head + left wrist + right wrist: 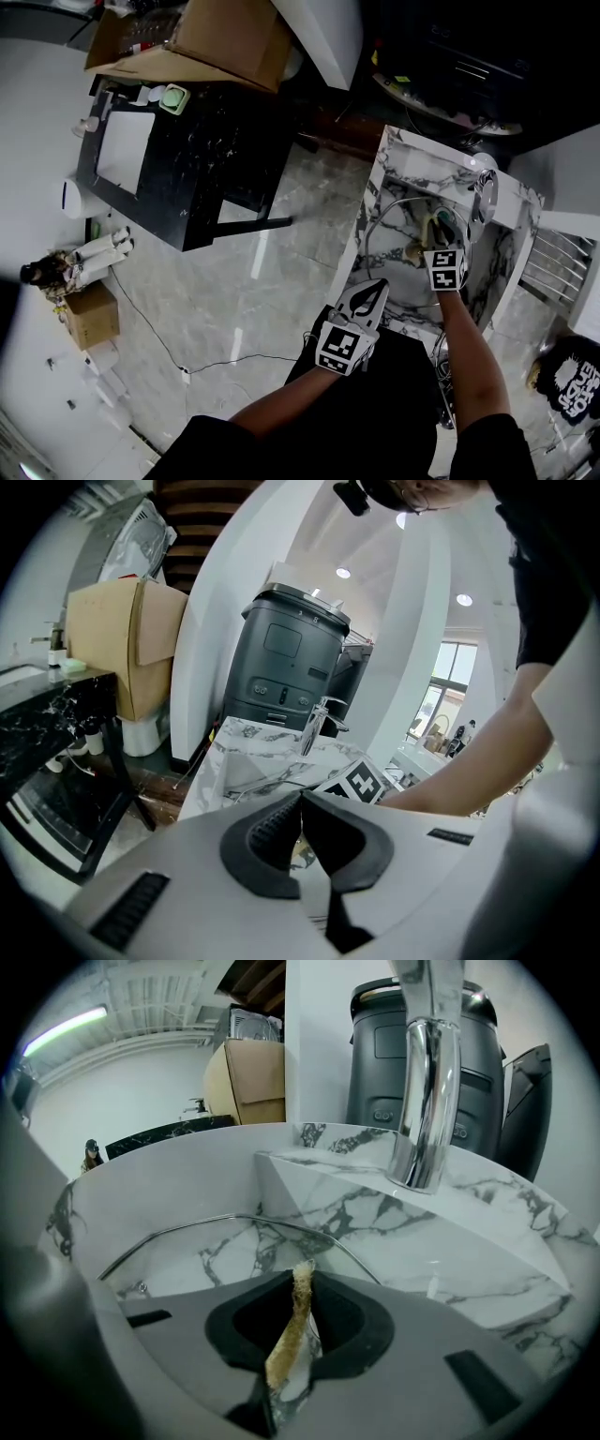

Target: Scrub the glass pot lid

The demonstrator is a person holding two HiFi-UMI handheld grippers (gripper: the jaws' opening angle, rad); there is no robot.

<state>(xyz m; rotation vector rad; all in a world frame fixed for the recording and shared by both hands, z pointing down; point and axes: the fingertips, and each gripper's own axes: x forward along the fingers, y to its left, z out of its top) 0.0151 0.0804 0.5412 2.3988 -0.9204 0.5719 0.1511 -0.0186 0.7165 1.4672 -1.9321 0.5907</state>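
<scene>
1. The glass pot lid [206,1251] sits inside the marble sink [169,1185]. Its thin metal rim arcs across the basin, and the veined stone shows through the glass. Whether it lies flat or leans on the basin wall cannot be told.
2. The right gripper [302,1274] reaches into the basin just in front of the lid. Its jaws are pinched narrow on a thin tan scrub pad [286,1335], seen edge-on and standing up between them. The pad's top end points toward the lid's rim – contact between them cannot be made out.
3. A chrome faucet [427,1082] hangs over the far side of the basin, above and beyond the right gripper.
4. The left gripper [300,799] is outside the basin, by the sink's near corner on the person's left side. Its jaws are closed tip to tip with nothing between them. Its view looks across the sink toward the faucet and the right arm.
5. In the head view both forearms reach forward – the right one over the basin, the left one short of it.
6. Further out on the pale marble floor stands a black table [187,159], well apart from the sink, with a cardboard box [216,37] beside its far end. A dark grey machine [286,663] stands behind the sink.
</scene>
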